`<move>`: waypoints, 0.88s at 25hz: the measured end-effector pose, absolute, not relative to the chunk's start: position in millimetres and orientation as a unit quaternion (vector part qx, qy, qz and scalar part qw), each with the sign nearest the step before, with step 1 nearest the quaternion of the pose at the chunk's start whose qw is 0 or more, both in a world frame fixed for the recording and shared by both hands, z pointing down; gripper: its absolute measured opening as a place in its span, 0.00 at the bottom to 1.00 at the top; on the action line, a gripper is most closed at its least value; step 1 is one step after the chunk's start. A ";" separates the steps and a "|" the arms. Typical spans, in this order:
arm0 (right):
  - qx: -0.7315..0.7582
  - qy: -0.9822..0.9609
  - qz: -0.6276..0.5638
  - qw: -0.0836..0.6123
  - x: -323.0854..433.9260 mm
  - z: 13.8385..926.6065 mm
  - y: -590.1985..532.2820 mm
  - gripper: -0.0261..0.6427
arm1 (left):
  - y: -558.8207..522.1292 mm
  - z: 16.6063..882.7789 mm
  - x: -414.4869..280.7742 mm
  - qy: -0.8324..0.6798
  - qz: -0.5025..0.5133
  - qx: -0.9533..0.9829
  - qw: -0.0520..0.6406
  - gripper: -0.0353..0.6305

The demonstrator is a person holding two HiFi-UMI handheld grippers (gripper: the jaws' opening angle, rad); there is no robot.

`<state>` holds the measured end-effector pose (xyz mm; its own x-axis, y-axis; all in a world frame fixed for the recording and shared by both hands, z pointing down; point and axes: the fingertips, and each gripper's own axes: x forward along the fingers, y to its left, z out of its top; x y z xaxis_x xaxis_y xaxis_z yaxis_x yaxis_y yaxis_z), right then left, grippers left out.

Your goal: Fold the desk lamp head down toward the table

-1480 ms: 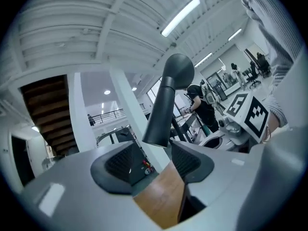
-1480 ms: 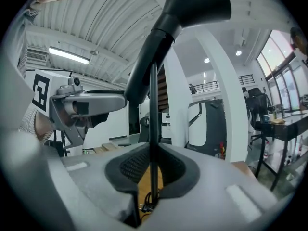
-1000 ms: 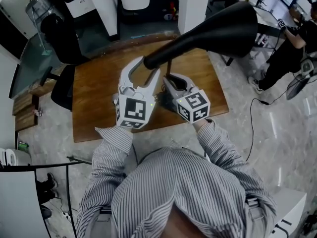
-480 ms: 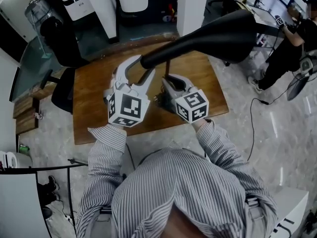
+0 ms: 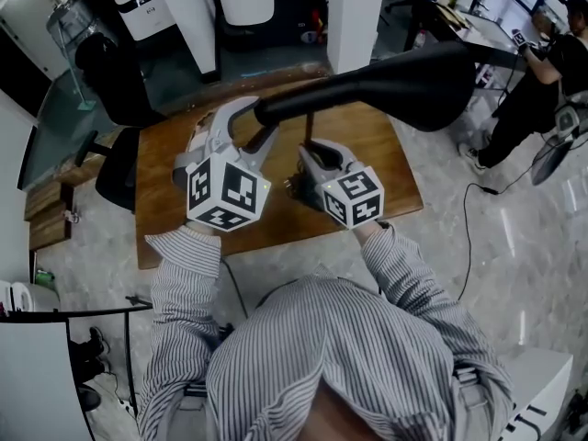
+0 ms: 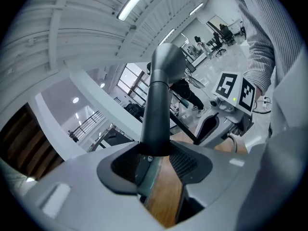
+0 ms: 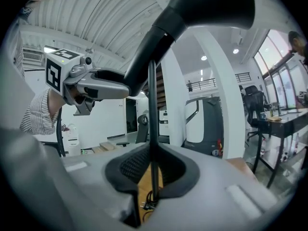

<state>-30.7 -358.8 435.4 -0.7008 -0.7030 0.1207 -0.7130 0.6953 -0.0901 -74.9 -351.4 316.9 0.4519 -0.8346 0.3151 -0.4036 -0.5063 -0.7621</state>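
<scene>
Black and cone-shaped, the lamp head point(image 5: 395, 76) was raised well above the brown wooden table point(image 5: 175, 186). Its wide mouth pointed away from the person and its narrow neck came back toward them. The grey left gripper point(image 5: 241, 122) was clenched around that narrow neck, jaws standing wide to take its thickness. The grey right gripper point(image 5: 312, 150) was pinched on the thin black stem point(image 7: 152, 105) lower down, and the rod ran straight up between its pads.

So the fold was set up but not yet done, as I judged it, since the head sat nowhere near the tabletop. To do it well, the right side should do nothing but brace the stem so the base doesn't lift or skate. The left should swing the neck in an arc about the lamp's joint rather than shove it straight down. I couldn't make out the joint itself, so a slow start to feel where it gives seemed wise. That stem looked slender, and a sideways wrench could bend it or tip the whole lamp.

Counting up – one lamp with one head and one stem, two grippers, both occupied, and one table. One bystander in dark clothes point(image 5: 551, 62) stood off at the far right, well apart from the work.
</scene>
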 end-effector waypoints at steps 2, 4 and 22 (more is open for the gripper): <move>0.387 -0.919 0.066 0.038 -30.8 435.8 -358.3 0.11 | -350.9 315.9 -75.4 0.385 -0.364 -0.788 0.312 0.36; 0.389 -0.918 0.067 0.040 -31.1 436.8 -357.8 0.11 | -350.4 316.8 -75.6 0.380 -0.377 -0.785 0.312 0.35; 0.400 -0.912 0.072 0.051 -32.8 436.5 -360.2 0.11 | -352.2 275.6 -77.5 0.281 -0.524 -0.687 0.417 0.36</move>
